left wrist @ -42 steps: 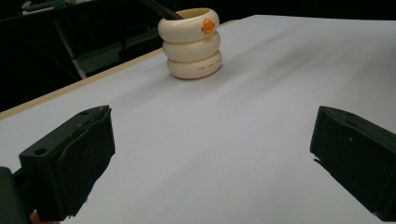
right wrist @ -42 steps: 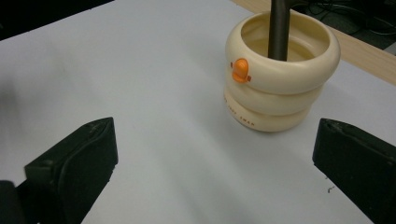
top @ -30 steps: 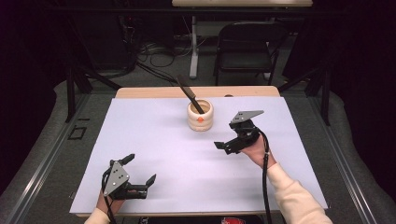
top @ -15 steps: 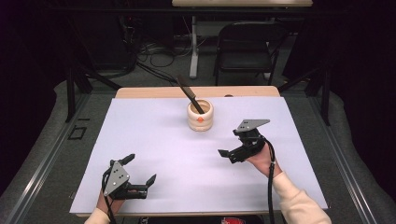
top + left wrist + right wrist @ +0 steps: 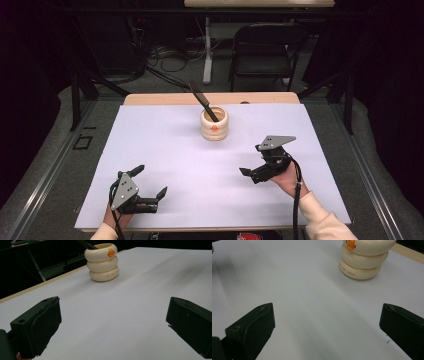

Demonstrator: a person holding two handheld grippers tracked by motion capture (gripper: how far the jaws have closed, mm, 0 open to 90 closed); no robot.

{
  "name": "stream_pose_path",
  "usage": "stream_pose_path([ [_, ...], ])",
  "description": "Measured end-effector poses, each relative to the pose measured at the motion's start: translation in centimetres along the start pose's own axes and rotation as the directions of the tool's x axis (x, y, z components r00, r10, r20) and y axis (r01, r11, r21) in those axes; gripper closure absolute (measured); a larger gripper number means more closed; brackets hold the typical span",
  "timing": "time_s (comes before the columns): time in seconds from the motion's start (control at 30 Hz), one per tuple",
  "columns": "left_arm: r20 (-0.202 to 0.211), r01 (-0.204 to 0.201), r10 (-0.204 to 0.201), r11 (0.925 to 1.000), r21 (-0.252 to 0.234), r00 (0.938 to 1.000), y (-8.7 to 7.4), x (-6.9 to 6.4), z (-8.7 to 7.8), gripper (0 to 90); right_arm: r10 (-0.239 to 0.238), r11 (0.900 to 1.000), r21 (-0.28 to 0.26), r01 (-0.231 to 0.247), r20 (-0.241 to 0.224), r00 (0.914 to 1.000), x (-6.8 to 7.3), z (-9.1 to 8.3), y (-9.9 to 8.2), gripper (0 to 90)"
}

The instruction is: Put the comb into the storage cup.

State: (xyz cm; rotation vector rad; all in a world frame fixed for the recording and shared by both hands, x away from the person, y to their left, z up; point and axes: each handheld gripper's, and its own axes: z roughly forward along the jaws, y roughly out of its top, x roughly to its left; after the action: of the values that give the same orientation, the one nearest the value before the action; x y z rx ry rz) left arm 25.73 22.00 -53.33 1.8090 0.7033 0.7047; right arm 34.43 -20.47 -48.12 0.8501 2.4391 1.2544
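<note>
Faintly, small unreadable print on the cream ringed pot [image 5: 102, 262], both hand-held grippers' jaws wide apart, empty.

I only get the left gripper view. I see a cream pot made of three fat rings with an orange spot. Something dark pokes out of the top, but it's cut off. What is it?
Observer: In the high view it's a long dark utensil handle leaning out of the cream ringed pot, tilted toward the table's far left.
Operator: Where's the other gripper?
Observer: The right gripper is held over the white table cover, nearer the person than the pot and to its right.
Operator: Is it holding anything?
Observer: No, the right gripper view shows its jaws wide apart over bare cover.
</note>
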Motion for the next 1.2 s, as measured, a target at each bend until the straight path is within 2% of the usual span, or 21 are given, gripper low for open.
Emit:
stream_pose_path([
  [0.4,0.001,0.002,-0.002,1.0000,0.000,1.0000,0.0,0.0,0.0,0.1,-0.005,1.0000,0.002,0.005,0.029,0.9996,0.6,-1.6,-1.6,0.0],
  [0.7,0.002,0.002,-0.002,1.0000,0.000,1.0000,0.0,0.0,0.0,0.1,-0.027,0.9996,0.003,0.027,0.043,0.9987,1.1,-2.5,-2.6,0.0],
  [0.93,0.003,0.000,0.000,1.0000,0.001,1.0000,0.0,0.0,0.0,0.1,-0.032,0.9993,-0.016,0.033,0.057,0.9979,1.7,-3.2,-3.4,0.0],
  [1.2,0.006,0.000,0.000,1.0000,0.005,1.0000,0.0,-0.1,0.1,0.2,-0.063,0.9971,-0.039,0.066,0.077,0.9951,2.2,-3.8,-4.1,0.0],
])
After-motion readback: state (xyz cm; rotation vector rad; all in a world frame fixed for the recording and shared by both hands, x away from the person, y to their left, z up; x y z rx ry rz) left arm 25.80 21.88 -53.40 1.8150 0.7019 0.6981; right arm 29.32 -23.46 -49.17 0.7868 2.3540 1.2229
